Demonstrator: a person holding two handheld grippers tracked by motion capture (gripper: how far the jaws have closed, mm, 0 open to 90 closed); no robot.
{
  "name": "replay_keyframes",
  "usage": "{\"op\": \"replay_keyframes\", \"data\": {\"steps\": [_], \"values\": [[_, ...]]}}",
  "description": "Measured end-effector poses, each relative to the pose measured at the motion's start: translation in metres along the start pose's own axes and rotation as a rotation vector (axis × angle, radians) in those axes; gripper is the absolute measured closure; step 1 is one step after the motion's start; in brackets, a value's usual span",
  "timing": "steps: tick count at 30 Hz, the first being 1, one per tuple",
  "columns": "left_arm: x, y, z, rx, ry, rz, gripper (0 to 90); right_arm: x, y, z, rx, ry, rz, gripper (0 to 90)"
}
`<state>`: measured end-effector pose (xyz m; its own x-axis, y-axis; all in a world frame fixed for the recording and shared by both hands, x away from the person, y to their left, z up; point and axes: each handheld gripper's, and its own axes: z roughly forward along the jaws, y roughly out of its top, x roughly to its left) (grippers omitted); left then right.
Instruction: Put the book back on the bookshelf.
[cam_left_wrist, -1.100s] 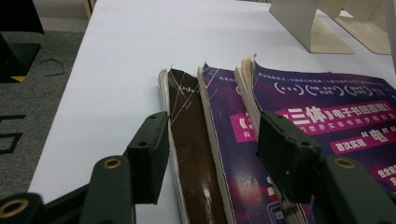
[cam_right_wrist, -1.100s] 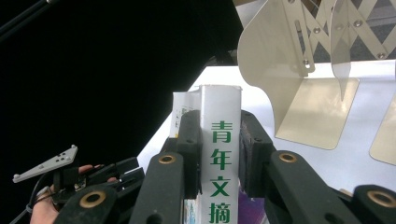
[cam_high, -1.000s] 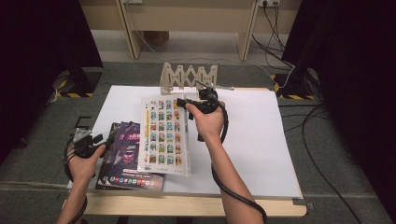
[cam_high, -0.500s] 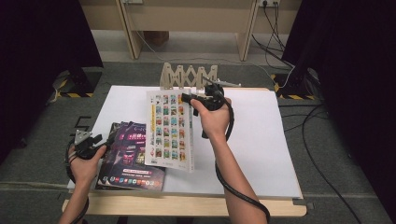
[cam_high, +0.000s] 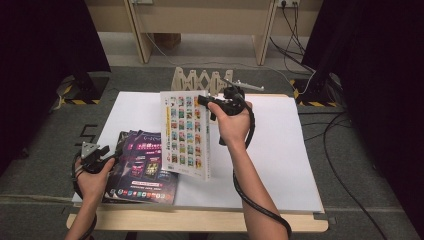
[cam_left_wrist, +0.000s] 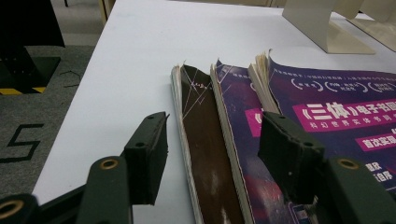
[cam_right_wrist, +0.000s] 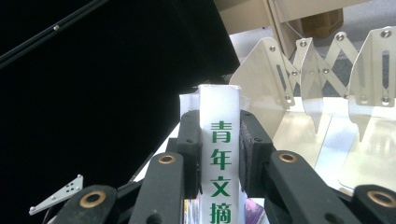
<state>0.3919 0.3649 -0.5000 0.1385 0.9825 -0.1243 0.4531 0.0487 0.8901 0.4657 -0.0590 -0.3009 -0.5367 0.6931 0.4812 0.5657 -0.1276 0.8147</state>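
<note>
A: Item one, magazine (cam_high: 186, 134), white spine with green characters. Location: lifted off the bench (cam_high: 280, 150), top edge raised and tilted, lower edge hanging just above the stack of purple magazines (cam_high: 142, 167). Carrier: right hand-held gripper (cam_high: 210, 102), jaws clamped on the spine near the top; the right gripper view has the pads (cam_right_wrist: 190, 140) pressed on either side of the spine (cam_right_wrist: 219, 154).

B: Item two, the left hand-held gripper (cam_high: 102, 152)?

A: Location: at the left edge of the purple stack, low on the bench. Jaws stand apart with nothing between them; in the left gripper view the spread jaws sit just in front of the fanned spines (cam_left_wrist: 205, 140), not gripping any of them.

B: Item three, destination?

A: Likely the folding book rack (cam_high: 200, 80) at the far edge of the bench; its cream dividers (cam_right_wrist: 271, 79) stand just ahead of the held spine. That is a judgement, not a fact.

B: Step in hand?

A: Transfer of one magazine from stack to rack, lift phase. Slot not yet reached.

B: Requirements for the next move?

A: Turn the magazine upright, spine outward, carry it forward and line its lower edge with a gap between two dividers, then lower it. Risk: the thin magazine sags below the grip and may catch a divider.
</note>
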Motion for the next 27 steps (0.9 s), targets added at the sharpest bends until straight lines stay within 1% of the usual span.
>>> {"op": "replay_keyframes", "data": {"steps": [2, 5, 8, 14, 16, 17, 20, 22, 25, 27], "values": [[0.0, 0.0, -0.001, -0.005, -0.001, -0.003, 41.8, 0.0, 0.001, -0.002, -0.004, -0.003, 0.004, 74.4], [0.0, 0.0, -0.001, -0.007, 0.0, -0.001, 41.8, 0.001, 0.002, -0.004, -0.011, -0.013, -0.005, 74.4], [-0.001, -0.001, -0.001, -0.013, 0.003, 0.005, 42.3, 0.001, 0.003, -0.006, -0.014, -0.021, -0.006, 74.4], [0.0, 0.0, 0.0, -0.001, 0.0, 0.005, 43.1, 0.002, 0.006, -0.009, -0.037, -0.019, -0.021, 74.4], [-0.001, 0.0, 0.0, 0.002, -0.002, 0.008, 43.2, 0.002, 0.007, -0.01, -0.037, -0.021, -0.014, 74.4], [-0.001, 0.0, 0.0, 0.002, -0.002, 0.008, 43.2, 0.001, 0.008, -0.01, -0.04, -0.024, -0.02, 74.4], [-0.001, 0.0, 0.0, 0.002, 0.0, 0.009, 43.2, 0.0, 0.009, -0.011, -0.043, -0.031, -0.015, 74.4], [-0.001, 0.0, 0.0, 0.003, -0.002, 0.009, 43.2, -0.001, 0.009, -0.012, -0.048, -0.041, -0.024, 74.4], [-0.001, 0.0, 0.0, 0.003, 0.001, 0.009, 43.3, -0.001, 0.01, -0.015, -0.055, -0.047, -0.012, 74.5], [-0.001, 0.0, 0.0, 0.005, 0.004, 0.013, 43.3, -0.002, 0.011, -0.017, -0.062, -0.057, -0.022, 74.5]]}}
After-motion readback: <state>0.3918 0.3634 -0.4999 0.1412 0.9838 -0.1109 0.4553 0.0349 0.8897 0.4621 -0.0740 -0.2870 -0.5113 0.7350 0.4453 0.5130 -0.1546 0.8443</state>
